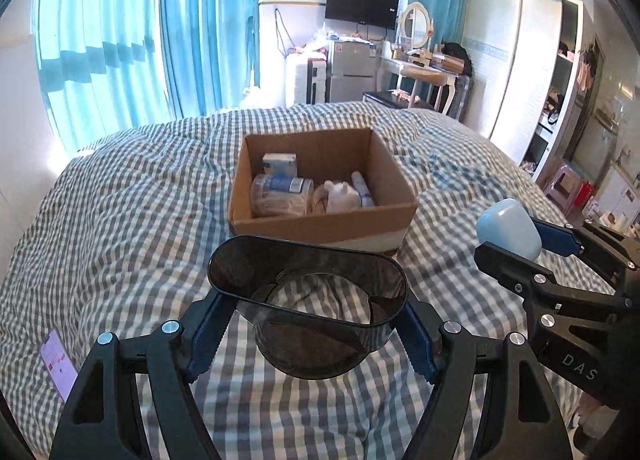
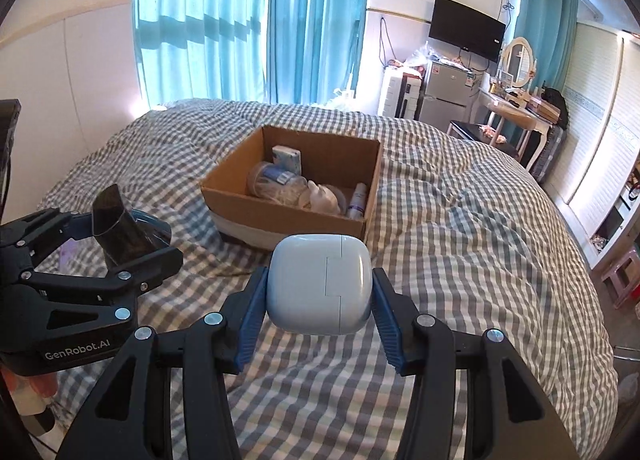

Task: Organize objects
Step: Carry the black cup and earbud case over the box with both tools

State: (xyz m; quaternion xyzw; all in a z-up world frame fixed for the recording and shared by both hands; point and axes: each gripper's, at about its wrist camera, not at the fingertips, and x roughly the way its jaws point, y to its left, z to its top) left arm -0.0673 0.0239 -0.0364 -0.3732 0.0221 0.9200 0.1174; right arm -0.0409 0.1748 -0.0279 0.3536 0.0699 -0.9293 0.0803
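Observation:
An open cardboard box (image 1: 320, 222) (image 2: 280, 216) sits on the checked bed and holds a clear jar (image 1: 280, 196), a small blue-white carton (image 1: 279, 164), a white lump (image 1: 340, 196) and a small tube (image 2: 357, 200). My left gripper (image 1: 308, 324) is shut on a dark smoky plastic nozzle (image 1: 308, 296), held above the bed just short of the box; it also shows in the right wrist view (image 2: 120, 228). My right gripper (image 2: 318, 296) is shut on a pale blue rounded case (image 2: 318, 284) (image 1: 510, 228), right of the box's near corner.
A checked quilt (image 1: 120, 220) covers the bed. A pink phone-like card (image 1: 58, 364) lies at its left edge. Blue curtains (image 1: 140, 40), a fridge (image 1: 350, 70), a dressing table (image 1: 424, 72) and a wardrobe (image 1: 520, 60) stand beyond the bed.

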